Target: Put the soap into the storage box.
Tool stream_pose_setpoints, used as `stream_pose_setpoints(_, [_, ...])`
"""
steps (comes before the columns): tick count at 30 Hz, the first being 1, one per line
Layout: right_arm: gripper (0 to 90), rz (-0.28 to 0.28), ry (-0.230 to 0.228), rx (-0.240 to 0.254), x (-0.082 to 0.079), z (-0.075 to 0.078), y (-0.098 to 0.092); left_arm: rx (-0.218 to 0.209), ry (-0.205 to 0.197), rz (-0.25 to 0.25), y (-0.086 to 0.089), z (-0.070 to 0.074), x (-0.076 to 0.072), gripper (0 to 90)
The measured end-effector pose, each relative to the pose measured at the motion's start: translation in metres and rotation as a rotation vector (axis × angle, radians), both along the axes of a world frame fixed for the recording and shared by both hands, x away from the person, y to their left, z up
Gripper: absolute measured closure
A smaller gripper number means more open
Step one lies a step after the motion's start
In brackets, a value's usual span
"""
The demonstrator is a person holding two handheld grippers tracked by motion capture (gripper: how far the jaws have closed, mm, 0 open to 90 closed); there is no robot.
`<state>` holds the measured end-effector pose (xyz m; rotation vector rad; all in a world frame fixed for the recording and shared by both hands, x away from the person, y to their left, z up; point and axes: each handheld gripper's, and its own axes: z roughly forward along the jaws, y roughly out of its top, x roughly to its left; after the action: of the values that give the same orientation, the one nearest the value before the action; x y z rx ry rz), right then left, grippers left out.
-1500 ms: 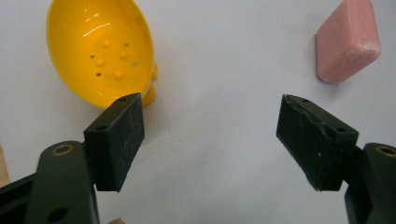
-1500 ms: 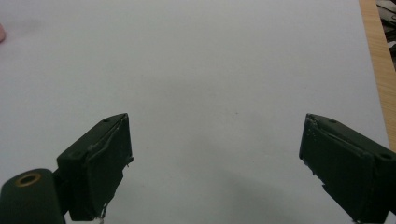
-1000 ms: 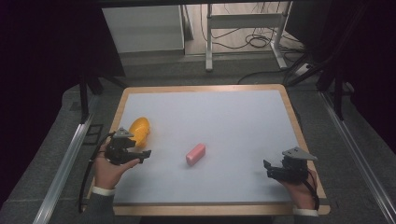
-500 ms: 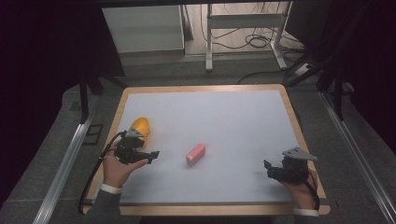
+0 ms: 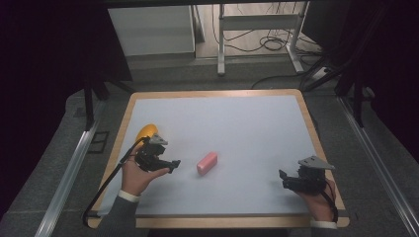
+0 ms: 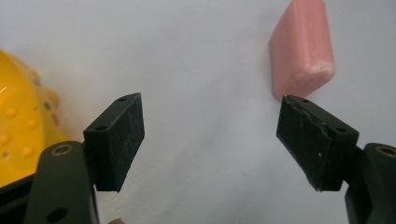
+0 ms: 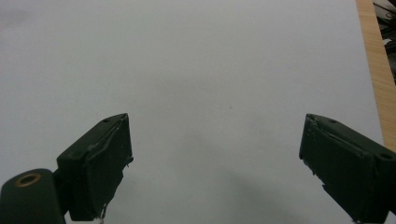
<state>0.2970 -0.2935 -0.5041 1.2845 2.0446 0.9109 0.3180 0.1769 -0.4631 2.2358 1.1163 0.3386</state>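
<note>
Your left gripper (image 6: pixel 210 135) has its fingers (image 6: pixel 116 140) spread wide with nothing between them. In the left gripper view, the pink bar of soap (image 6: pixel 301 46) lies just beyond the tip of one finger, off to one side of the gap rather than inside it, flat on the pale surface (image 6: pixel 201 60). A yellow bumpy object (image 6: pixel 21 121) sits at the opposite edge of that view, past the other finger.

In the high view, your left gripper (image 5: pixel 173 164) points toward the soap (image 5: pixel 207 163) from its left and stops a little short of it; the yellow object (image 5: pixel 145 132) lies behind the gripper, farther from the soap and near the wooden rim (image 5: pixel 123 123) of the surface.

Your right gripper (image 7: pixel 215 158) also has its fingers (image 7: pixel 100 165) wide apart and holds nothing; only bare surface lies ahead of them. In the high view, this gripper (image 5: pixel 284 177) rests well to the right of the soap, close to the near right corner, in your hand (image 5: pixel 321 197).
</note>
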Motion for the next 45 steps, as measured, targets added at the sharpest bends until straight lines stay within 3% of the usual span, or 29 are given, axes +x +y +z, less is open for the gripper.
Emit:
stream_pose_setpoints(25, [9.0,0.003,0.005,-0.012,0.001,-0.002,0.001,0.037,0.029,-0.097,-0.048,-0.002,0.01,23.3])
stream_pose_setpoints(37, [9.0,0.012,0.005,0.014,0.0,0.0,0.002,0.044,0.053,-0.121,-0.066,-0.007,0.018,23.1])
stream_pose_setpoints(45, [9.0,0.011,0.007,0.012,0.0,0.0,0.002,0.053,0.041,-0.143,-0.079,-0.002,0.02,23.1])
